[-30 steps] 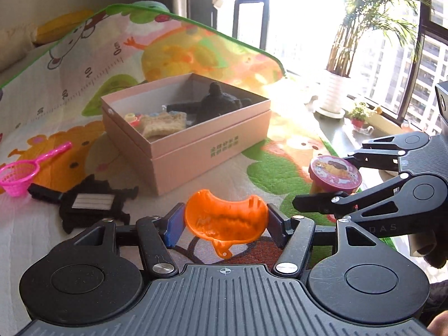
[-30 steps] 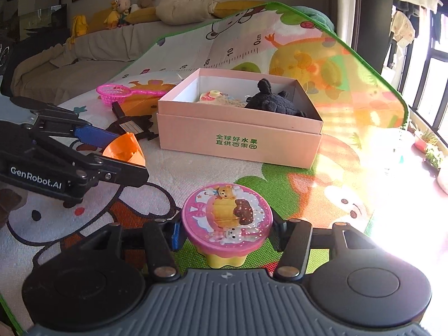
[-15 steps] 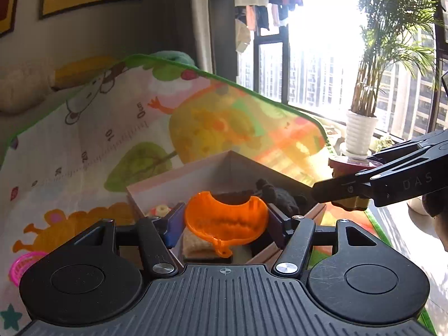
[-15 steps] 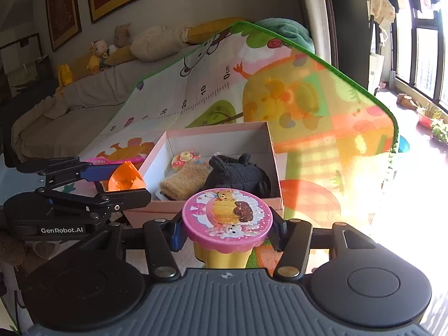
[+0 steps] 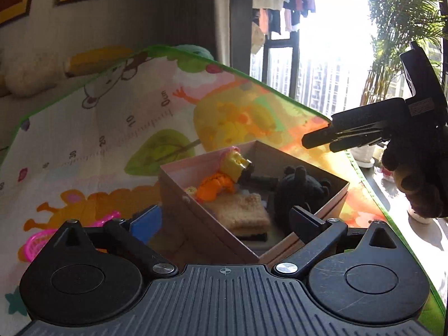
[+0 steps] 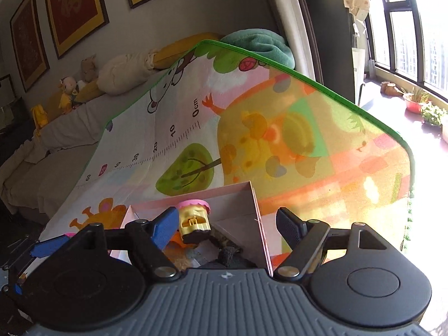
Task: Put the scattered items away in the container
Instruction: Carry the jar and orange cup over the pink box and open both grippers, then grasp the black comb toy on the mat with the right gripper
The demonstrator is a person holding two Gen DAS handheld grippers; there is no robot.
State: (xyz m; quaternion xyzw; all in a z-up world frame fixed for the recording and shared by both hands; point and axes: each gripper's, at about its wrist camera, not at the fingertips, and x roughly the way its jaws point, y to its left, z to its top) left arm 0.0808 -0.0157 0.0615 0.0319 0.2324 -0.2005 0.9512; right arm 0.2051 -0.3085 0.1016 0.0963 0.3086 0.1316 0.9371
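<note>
Left wrist view: the pink cardboard box [image 5: 179,187] is seen from above one corner, standing on the cartoon play mat [image 5: 112,128]. Inside it lie an orange toy scoop [image 5: 214,189], a yellow toy pot with a pink lid [image 5: 236,162] tipped on its side against the far wall, a tan knitted piece [image 5: 240,212] and a black plush toy [image 5: 302,193]. The scoop touches the yellow pot and rests just beside the knitted piece. The left gripper [image 5: 224,224] is held over the near corner of the box, its jaws spread wide with nothing between them. A pink toy net [image 5: 42,243] lies on the mat to the left of the box, partly hidden behind the gripper body. The right gripper [image 5: 322,142] is seen from the side above the far right edge of the box; from this angle its fingers overlap, and its opening cannot be judged here.

In the right wrist view, the right gripper [image 6: 226,224] is shown wide open and empty above the box [image 6: 257,215]. The yellow pot [image 6: 194,218] lies in the box below, just beside the blue pad [image 6: 165,225] of one finger in this view. Framed pictures [image 6: 67,11] hang on the wall beyond, and stuffed toys [image 6: 70,86] sit on a sofa behind the mat.
</note>
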